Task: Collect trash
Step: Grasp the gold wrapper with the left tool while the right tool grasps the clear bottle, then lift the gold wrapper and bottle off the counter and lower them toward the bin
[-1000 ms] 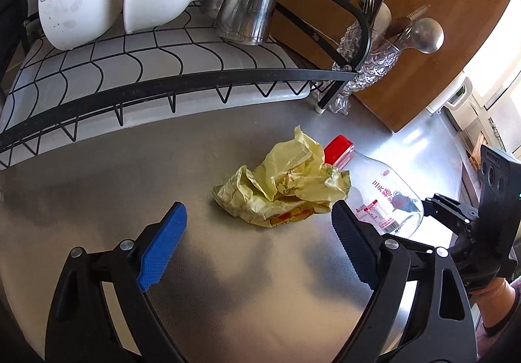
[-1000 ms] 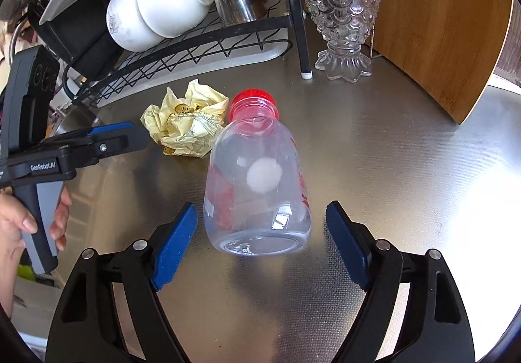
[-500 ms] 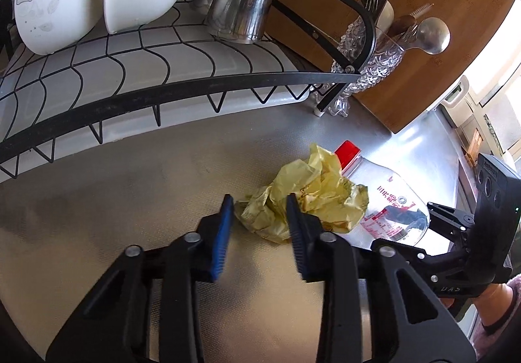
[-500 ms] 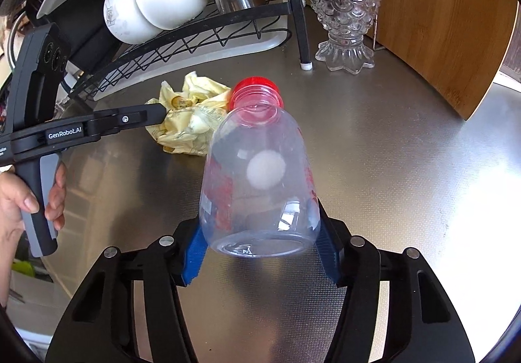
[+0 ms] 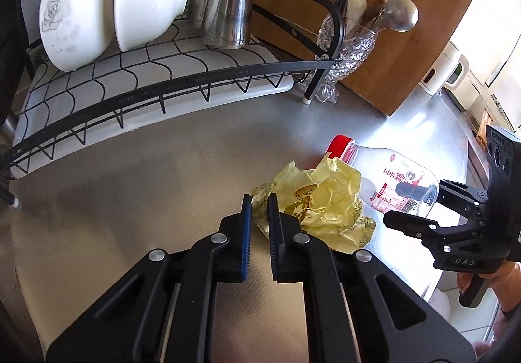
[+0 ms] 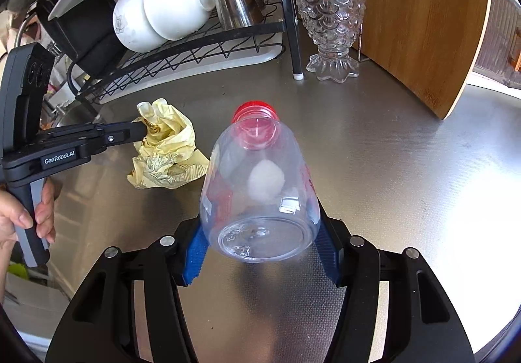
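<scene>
Trash pinched for lifting off the steel counter [image 6: 374, 141]: crumpled yellow wrapper [image 5: 320, 200] in left gripper [image 5: 259, 204], clear red-capped plastic bottle [image 6: 260, 187] in right gripper [image 6: 260, 249], near dish rack [image 5: 156, 82].

I'm reading "GenRobot.AI" in white on the side of the left gripper [image 6: 138, 135], seen from the right wrist. I'm making out "DAS" on the right gripper [image 5: 411, 190] body from the left wrist. The bottle [image 5: 390, 180] label is showing red Chinese characters and a barcode, too small for me to read. I'm seeing no other legible text.
</scene>
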Demonstrator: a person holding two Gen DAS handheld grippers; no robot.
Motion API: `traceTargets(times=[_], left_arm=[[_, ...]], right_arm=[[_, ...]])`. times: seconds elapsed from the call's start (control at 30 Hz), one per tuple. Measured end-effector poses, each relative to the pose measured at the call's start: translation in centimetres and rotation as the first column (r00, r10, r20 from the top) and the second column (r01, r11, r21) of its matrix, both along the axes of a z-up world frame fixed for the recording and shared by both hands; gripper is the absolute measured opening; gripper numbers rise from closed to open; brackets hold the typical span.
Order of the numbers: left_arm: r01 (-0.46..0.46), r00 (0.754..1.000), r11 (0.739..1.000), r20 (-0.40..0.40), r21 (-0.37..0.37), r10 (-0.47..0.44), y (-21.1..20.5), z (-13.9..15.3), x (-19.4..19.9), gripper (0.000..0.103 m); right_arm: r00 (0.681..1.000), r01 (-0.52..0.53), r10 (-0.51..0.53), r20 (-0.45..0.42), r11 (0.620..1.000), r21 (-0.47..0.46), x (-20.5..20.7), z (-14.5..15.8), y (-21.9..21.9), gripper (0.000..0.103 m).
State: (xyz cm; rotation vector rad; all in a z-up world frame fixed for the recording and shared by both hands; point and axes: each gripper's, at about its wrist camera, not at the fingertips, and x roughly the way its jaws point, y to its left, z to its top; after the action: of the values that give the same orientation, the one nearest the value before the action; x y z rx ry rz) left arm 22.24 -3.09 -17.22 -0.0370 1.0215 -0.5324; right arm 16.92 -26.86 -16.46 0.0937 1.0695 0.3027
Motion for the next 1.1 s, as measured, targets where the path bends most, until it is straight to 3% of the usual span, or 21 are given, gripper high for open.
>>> traceTargets(times=[0.5,0.77,0.93,1.1], left_arm=[[-0.096,0.993,0.995,0.066,0.014,0.095,4.8,5.8,-10.5,0.008],[-0.118,0.986,0.993,0.118,0.022,0.115,6.5,9.4,-18.3,0.008],[-0.14,0.986,0.989,0.093,0.038,0.135,7.5,9.1,-23.3,0.008],[-0.178,0.984,0.984,0.028,0.012,0.178,8.4,6.8,-27.5,0.008]], right_arm=[[0.997,-0.035,0.033,0.07,0.999,0.023,-6.0,4.1,1.5,0.057],[0.987,-0.13,0.124,0.098,0.99,0.057,-11.6,7.9,3.2,0.057],[0.982,-0.18,0.174,0.071,0.98,0.084,-16.1,8.3,3.6,0.057],[0.976,-0.216,0.217,-0.004,0.971,0.108,-20.1,6.6,3.9,0.056]])
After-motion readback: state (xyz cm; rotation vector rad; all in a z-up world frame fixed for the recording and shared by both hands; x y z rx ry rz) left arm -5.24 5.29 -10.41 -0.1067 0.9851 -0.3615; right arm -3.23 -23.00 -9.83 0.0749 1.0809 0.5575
